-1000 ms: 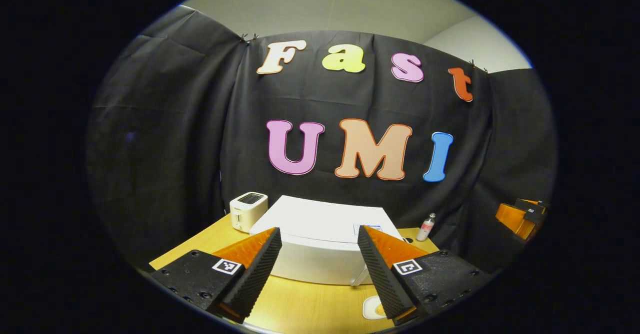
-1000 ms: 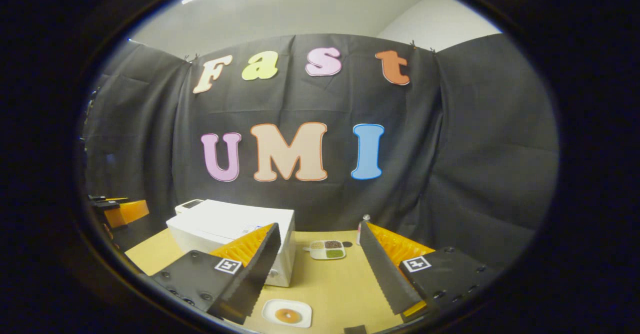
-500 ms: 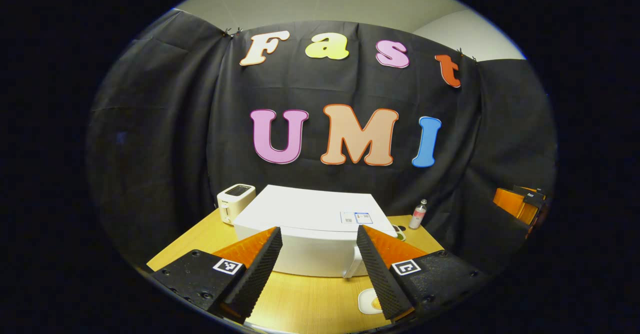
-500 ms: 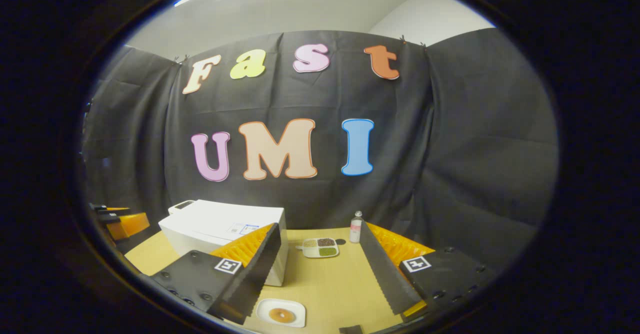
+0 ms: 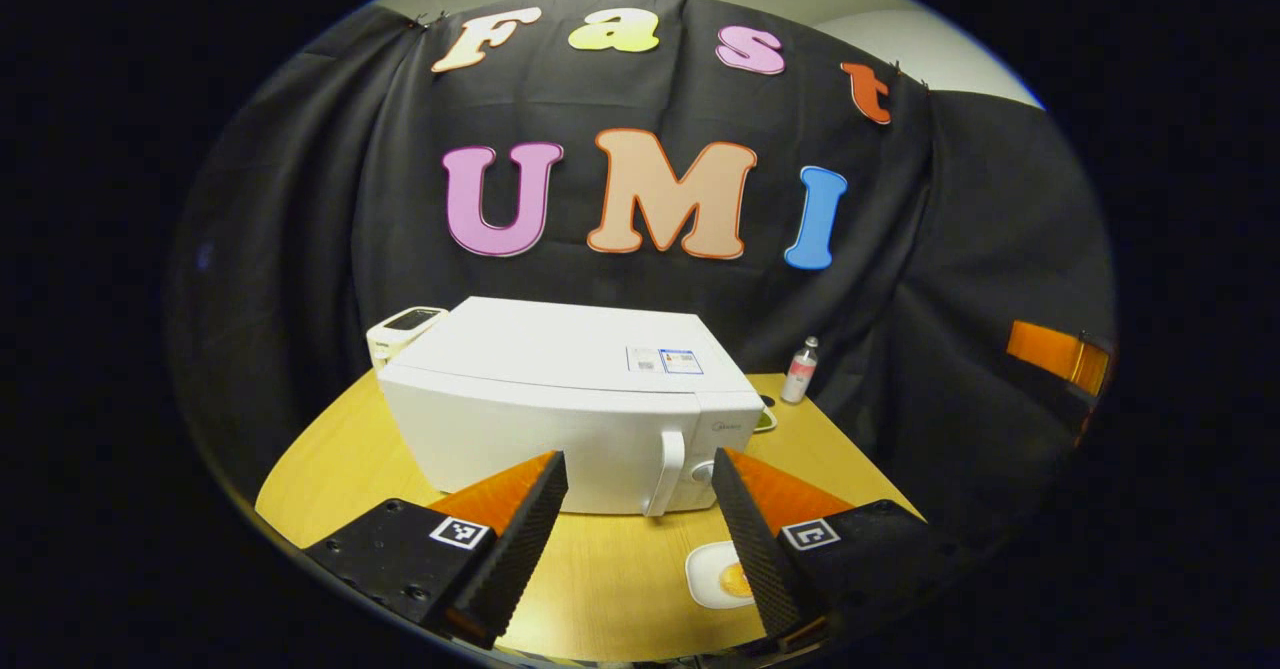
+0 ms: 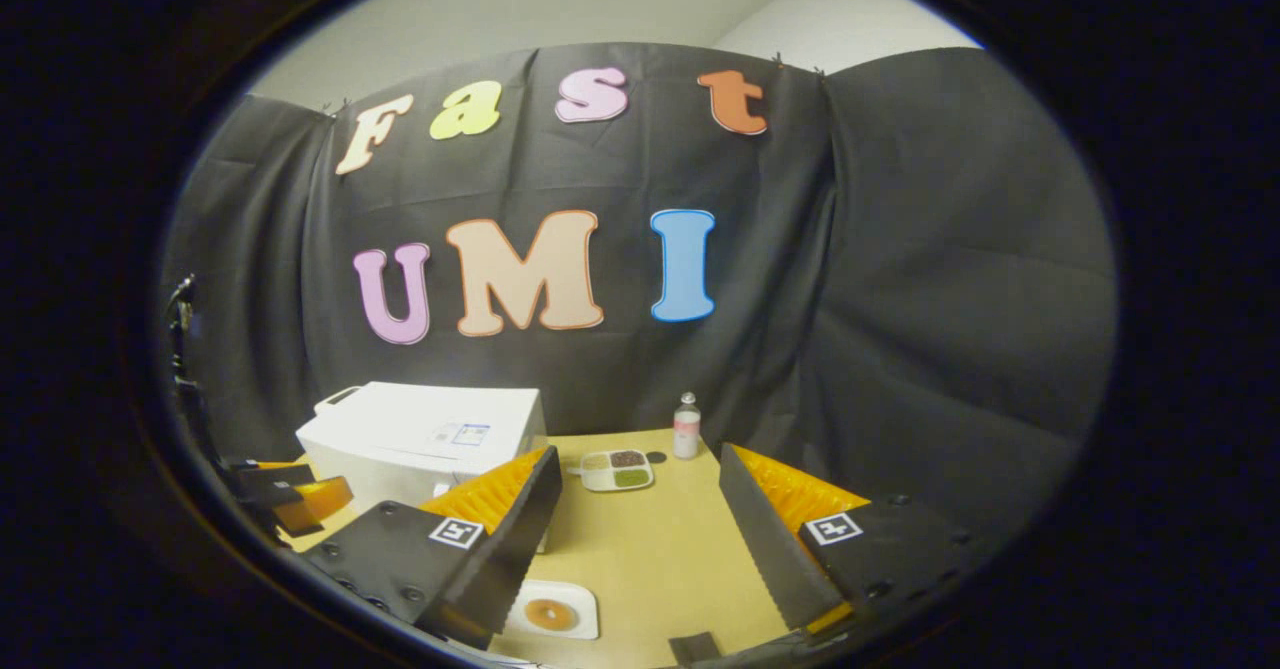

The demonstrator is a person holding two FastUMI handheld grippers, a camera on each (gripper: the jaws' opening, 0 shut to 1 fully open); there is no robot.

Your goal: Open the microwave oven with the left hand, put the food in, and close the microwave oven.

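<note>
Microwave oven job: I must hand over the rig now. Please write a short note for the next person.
Left gripper: jaws open, empty, facing the microwave oven front, near the door handle but not touching it.
Right gripper: jaws open, empty, above the table.
Microwave oven door is closed. The food lies on a small white plate on the table, in front of the oven.
Done: nothing yet.
Left: open the door with the left gripper, put the food in, close the door.

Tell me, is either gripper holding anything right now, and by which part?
Nothing is held. The left gripper and right gripper are both open and empty; the microwave door handle is untouched.
</note>
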